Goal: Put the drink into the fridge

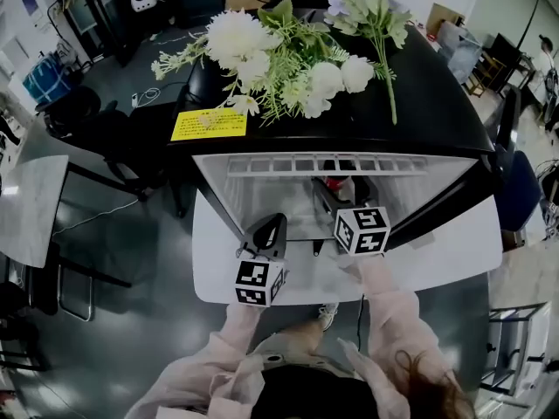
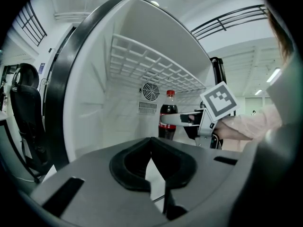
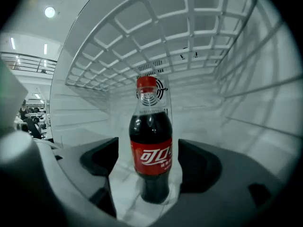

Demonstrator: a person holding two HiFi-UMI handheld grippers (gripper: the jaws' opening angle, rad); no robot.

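Cola bottle (image 3: 150,141) stood upright on the floor of the fridge (image 2: 94,108), between the right gripper's (image 3: 151,174) open jaws, pads clear of it on both sides. Looked nearly full, so probably fairly heavy; stiff plastic, smooth, maybe slick. Best hold: labelled mid-body, not the neck. Left gripper (image 2: 152,162) sat at 7 o'clock from the right one in the head view, jaws closed, empty. Wire shelf (image 3: 156,37) at 12 o'clock over the cap limited any lift. Flowers (image 1: 279,59) on top were no obstacle.
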